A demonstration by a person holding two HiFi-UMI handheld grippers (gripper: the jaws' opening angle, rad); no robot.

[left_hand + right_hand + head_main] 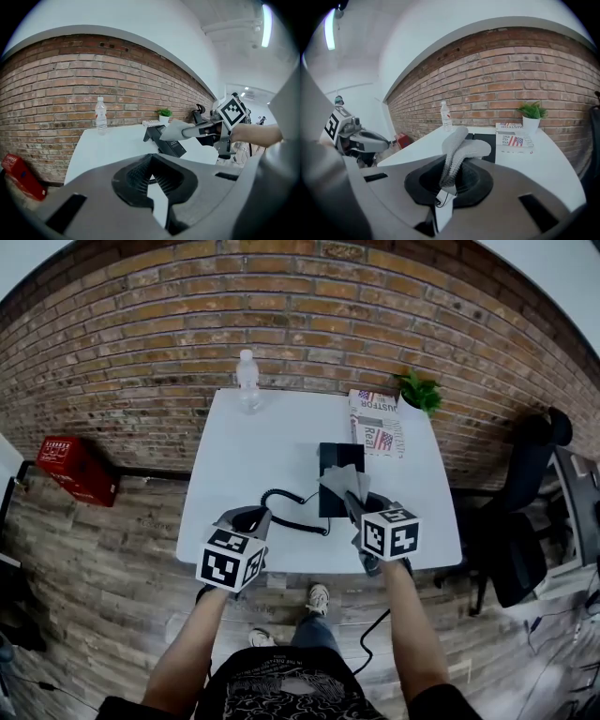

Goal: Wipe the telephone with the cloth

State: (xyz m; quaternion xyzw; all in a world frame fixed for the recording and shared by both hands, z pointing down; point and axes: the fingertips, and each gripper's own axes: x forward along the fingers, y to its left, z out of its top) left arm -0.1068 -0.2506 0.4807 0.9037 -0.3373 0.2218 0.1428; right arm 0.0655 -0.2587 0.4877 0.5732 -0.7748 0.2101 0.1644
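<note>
The black telephone [339, 456] sits at the middle right of the white table [244, 456], its coiled cord [291, 512] trailing left. My right gripper [356, 502] hovers over the phone's near end, shut on a grey cloth [342, 481] that sticks up from its jaws [461, 147]. In the left gripper view the cloth [174, 130] hangs just above the telephone [164, 140]. My left gripper [248, 518] is near the table's front edge, left of the cord; its jaws [151, 176] are together with nothing in them.
A water bottle [247, 381] stands at the table's back edge, with a newspaper [377, 423] and a small potted plant [419, 390] at the back right. On the floor are a red case [75, 470] to the left and a black office chair [525, 502] to the right.
</note>
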